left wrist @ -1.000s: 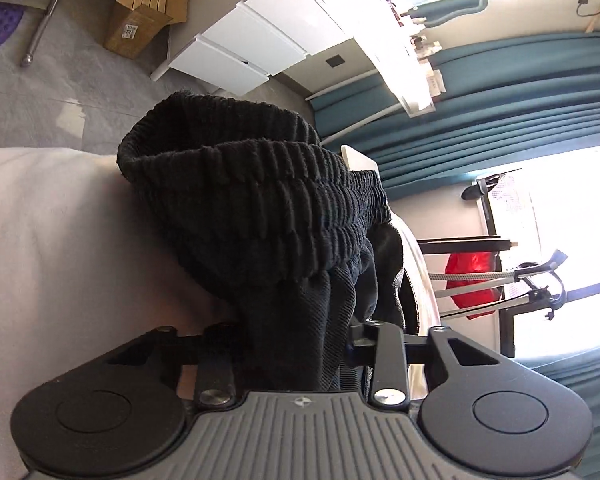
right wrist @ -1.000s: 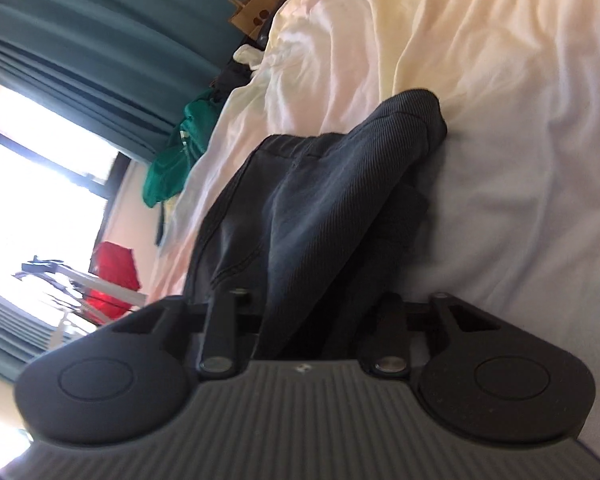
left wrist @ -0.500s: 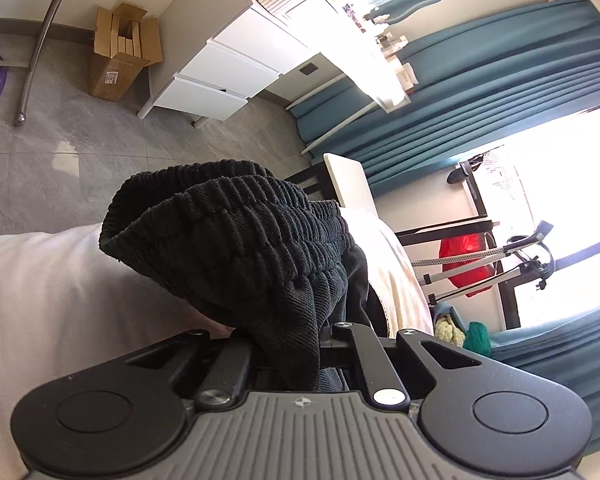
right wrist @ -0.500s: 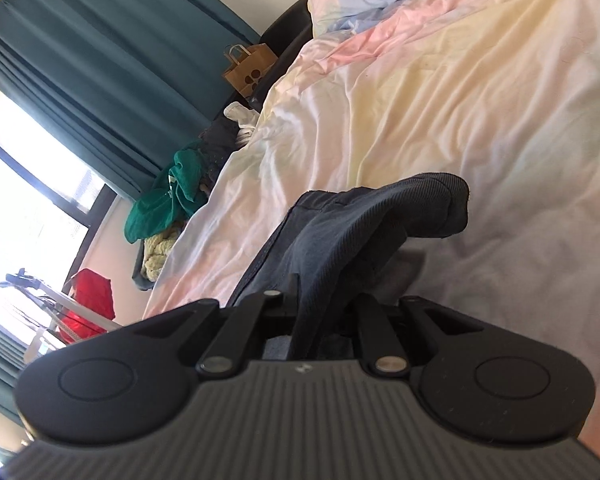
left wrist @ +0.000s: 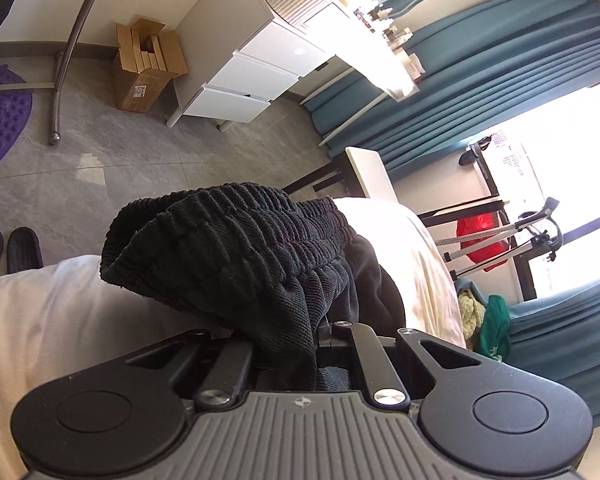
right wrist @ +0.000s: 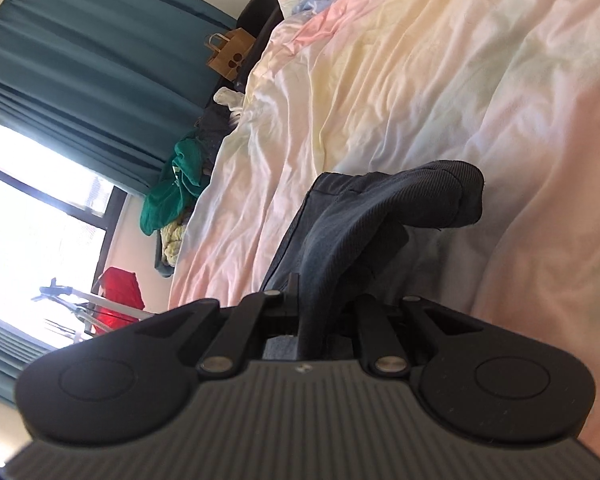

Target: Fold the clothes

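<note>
A pair of black corduroy trousers (left wrist: 236, 256) with an elastic ribbed waistband is bunched in front of my left gripper (left wrist: 288, 344), which is shut on the waistband cloth. In the right wrist view the same dark trousers (right wrist: 372, 220) drape up from the bed, and my right gripper (right wrist: 312, 312) is shut on a fold of them. The cloth hides both sets of fingertips. The garment is lifted off the pale bedsheet (right wrist: 480, 80).
The bed (left wrist: 52, 320) lies under both grippers. On the floor stand a white drawer desk (left wrist: 260, 76), a cardboard box (left wrist: 144, 68), a purple mat (left wrist: 0, 116) and slippers (left wrist: 8, 252). Green clothes (right wrist: 176, 184) pile by the teal curtains (right wrist: 80, 60); a paper bag (right wrist: 230, 54) stands by the headboard.
Both grippers have risen with the trousers, lifting the waistband off the bed. The views have tilted, so more floor and more of the bedsheet show.
</note>
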A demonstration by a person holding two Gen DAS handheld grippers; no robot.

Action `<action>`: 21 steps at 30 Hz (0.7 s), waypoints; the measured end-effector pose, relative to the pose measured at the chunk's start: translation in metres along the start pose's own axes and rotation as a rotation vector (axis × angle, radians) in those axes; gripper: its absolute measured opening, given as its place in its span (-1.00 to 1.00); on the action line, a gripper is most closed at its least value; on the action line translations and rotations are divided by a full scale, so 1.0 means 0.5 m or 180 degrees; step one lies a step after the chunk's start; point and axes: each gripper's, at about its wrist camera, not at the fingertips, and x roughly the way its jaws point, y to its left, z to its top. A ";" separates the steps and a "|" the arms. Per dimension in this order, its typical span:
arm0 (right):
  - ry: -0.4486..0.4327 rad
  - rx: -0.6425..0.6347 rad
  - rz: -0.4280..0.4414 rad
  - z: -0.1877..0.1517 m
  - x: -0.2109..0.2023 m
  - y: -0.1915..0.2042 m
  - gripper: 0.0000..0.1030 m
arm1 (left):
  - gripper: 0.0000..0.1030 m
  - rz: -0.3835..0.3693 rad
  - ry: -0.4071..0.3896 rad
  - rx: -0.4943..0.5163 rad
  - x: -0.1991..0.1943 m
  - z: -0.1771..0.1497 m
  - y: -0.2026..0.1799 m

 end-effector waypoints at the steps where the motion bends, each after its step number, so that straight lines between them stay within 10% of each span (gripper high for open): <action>1: 0.0016 0.0020 0.0001 -0.001 -0.003 -0.007 -0.82 | -0.84 -0.0002 0.0002 0.0010 0.002 -0.003 0.009; 16: 0.0288 0.0277 0.0123 -0.002 -0.003 -0.069 -0.68 | -0.44 -0.0069 -0.0049 0.0392 -0.002 -0.063 0.060; 21: 0.0439 0.0347 0.0325 -0.001 0.014 -0.074 -0.15 | 0.51 0.0178 -0.0066 0.0820 -0.034 -0.072 0.047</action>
